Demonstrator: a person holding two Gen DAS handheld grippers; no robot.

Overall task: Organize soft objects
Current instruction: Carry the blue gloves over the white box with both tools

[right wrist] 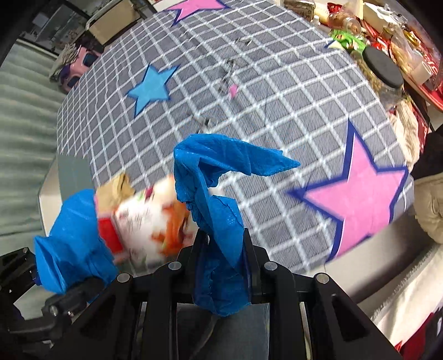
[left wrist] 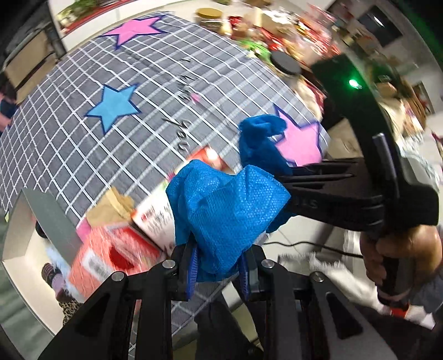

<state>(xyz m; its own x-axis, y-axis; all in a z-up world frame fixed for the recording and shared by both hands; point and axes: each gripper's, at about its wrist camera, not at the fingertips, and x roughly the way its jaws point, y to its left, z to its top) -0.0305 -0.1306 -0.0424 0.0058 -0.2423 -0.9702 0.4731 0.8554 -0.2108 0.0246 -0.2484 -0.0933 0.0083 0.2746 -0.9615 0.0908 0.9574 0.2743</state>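
Above a grey checked tablecloth [left wrist: 83, 138] with pink and blue stars, my left gripper [left wrist: 218, 265] is shut on a bunched blue soft cover [left wrist: 224, 205]. To its right, my right gripper [left wrist: 288, 171], held by a hand [left wrist: 387, 249], grips a second blue cover [left wrist: 263, 144]. In the right wrist view my right gripper [right wrist: 221, 249] is shut on that twisted blue cover [right wrist: 210, 193], which sticks up over the cloth [right wrist: 277, 97]. My left gripper [right wrist: 36, 274] shows at lower left with its blue bundle [right wrist: 72, 238]. Both point steeply down.
A red and white carton [right wrist: 149, 221] with a brown paper scrap [left wrist: 113, 205] lies at the table's near edge, below both grippers. A jar with a black lid [right wrist: 383, 69] and a pile of snack packets [left wrist: 277, 25] crowd the far right edge. A cable [left wrist: 304, 245] runs across the floor.
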